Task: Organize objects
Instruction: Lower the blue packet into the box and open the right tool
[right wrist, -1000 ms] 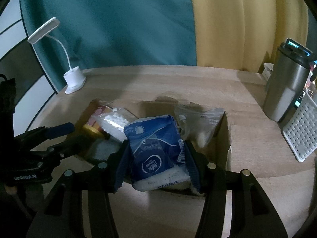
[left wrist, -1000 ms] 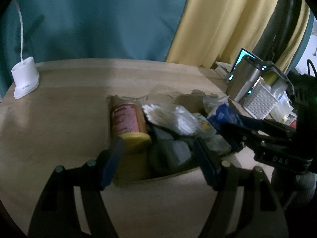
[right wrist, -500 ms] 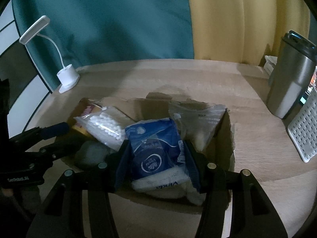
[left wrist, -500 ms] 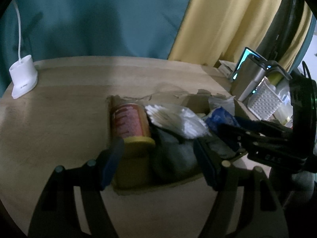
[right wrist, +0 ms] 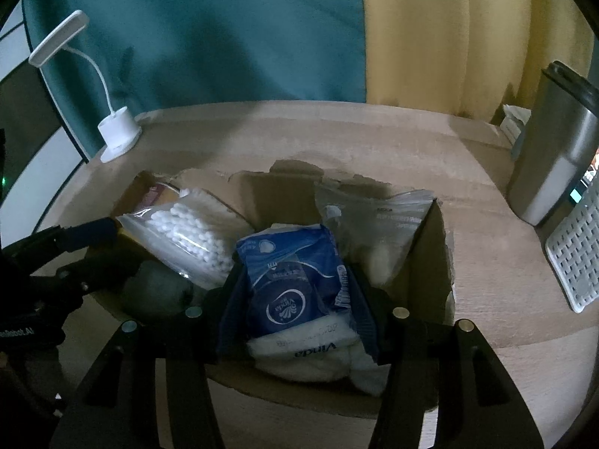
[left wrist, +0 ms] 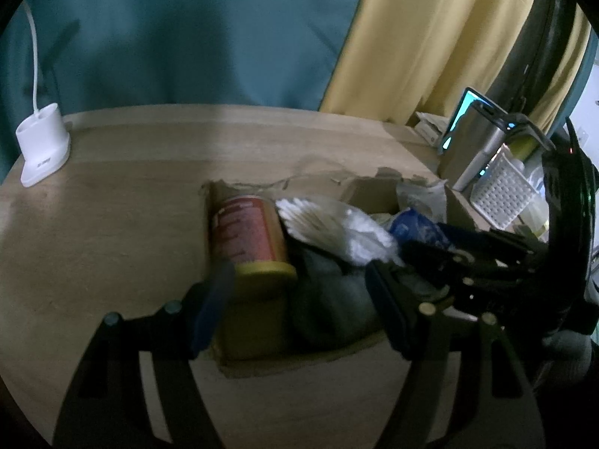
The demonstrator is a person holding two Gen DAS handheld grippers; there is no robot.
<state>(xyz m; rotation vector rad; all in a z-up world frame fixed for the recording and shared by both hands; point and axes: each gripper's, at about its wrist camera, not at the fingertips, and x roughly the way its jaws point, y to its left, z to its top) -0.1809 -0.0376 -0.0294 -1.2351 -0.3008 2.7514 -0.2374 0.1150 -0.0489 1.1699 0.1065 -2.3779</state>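
The right gripper [right wrist: 295, 299] clasps a blue tissue pack [right wrist: 290, 284] on both sides, low in the near part of a torn cardboard box [right wrist: 430, 254] on a wooden table [right wrist: 374, 142]. The left gripper [left wrist: 299, 299] hangs slack-jawed over the box's other end, its pads astride a jar [left wrist: 251, 235] and a grey bundle [left wrist: 329, 299] but gripping neither. In the box, a jar with a red label and yellow lid lies on its side along the left wall, a bag of cotton swabs [right wrist: 191, 232] leans across the middle, and a clear zip bag [right wrist: 378, 224] stands against the right wall. The step in hand appears to be seating the tissue pack among the rest. Next, by this reading: let the jaws off the pack and lift clear without dragging it out. A lamp [right wrist: 116, 134] stands off at the table's far edge.
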